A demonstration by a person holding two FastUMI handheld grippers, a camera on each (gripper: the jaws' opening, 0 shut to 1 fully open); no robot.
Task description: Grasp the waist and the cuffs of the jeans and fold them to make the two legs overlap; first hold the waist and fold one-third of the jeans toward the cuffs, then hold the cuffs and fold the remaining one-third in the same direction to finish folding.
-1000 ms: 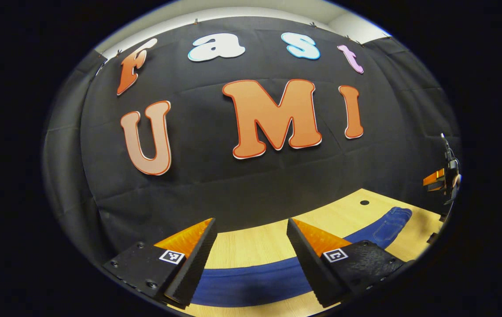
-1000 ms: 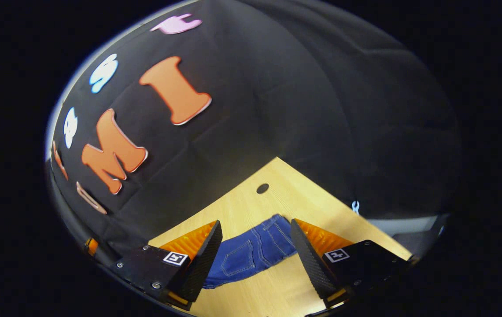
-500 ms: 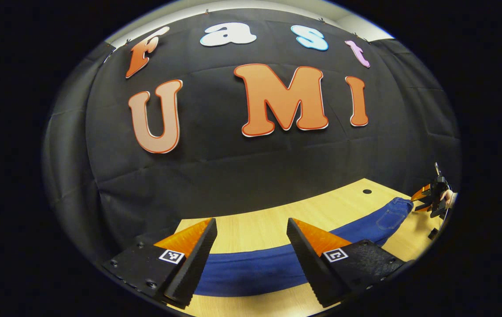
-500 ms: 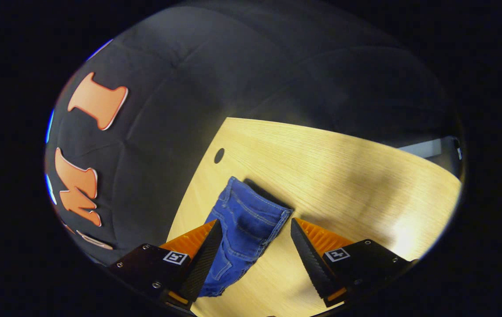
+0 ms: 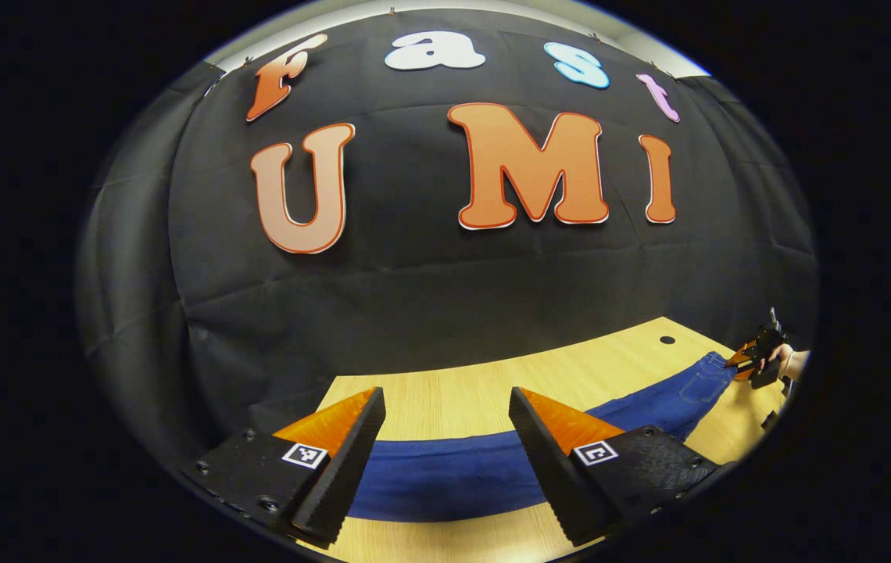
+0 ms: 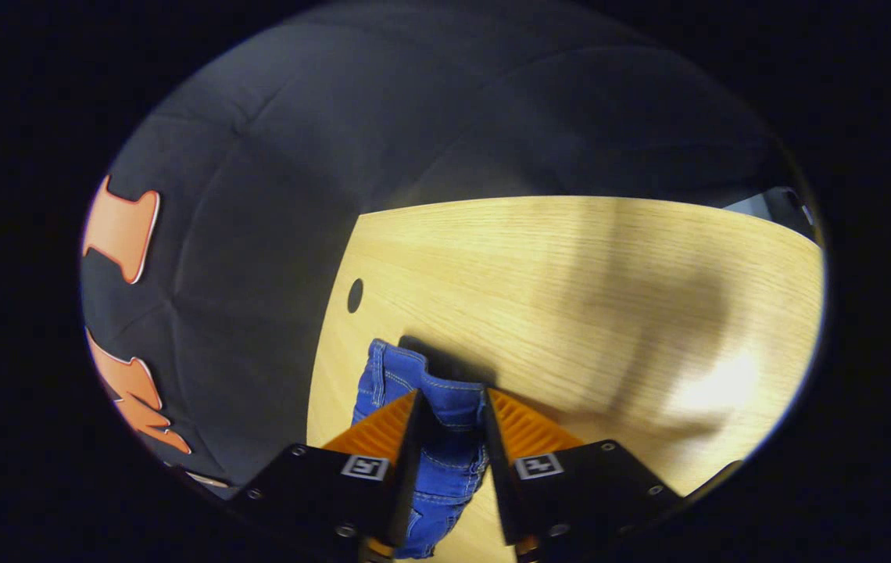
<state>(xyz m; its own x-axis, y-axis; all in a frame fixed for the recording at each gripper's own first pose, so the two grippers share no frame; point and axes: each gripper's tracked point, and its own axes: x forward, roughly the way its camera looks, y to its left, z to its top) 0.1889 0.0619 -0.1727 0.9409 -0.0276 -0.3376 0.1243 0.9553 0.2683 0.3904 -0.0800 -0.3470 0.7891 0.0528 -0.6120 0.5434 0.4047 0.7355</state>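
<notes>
Each gripper, the left gripper (image 5: 445,461) and the right gripper (image 6: 449,453), has two wedge-shaped fingers, orange outside with ribbed black pads (image 5: 340,469), on screwed black bases bearing small square black-and-white markers.

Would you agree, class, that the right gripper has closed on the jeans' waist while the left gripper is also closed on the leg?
Not quite. The left gripper is open, fingers apart over the jeans, as the left gripper view shows. The right gripper has indeed closed on the waist.

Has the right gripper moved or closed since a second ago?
Yes. The right gripper has closed in onto the jeans waist, nearer the table's hole, fingers now pinching denim.
</notes>
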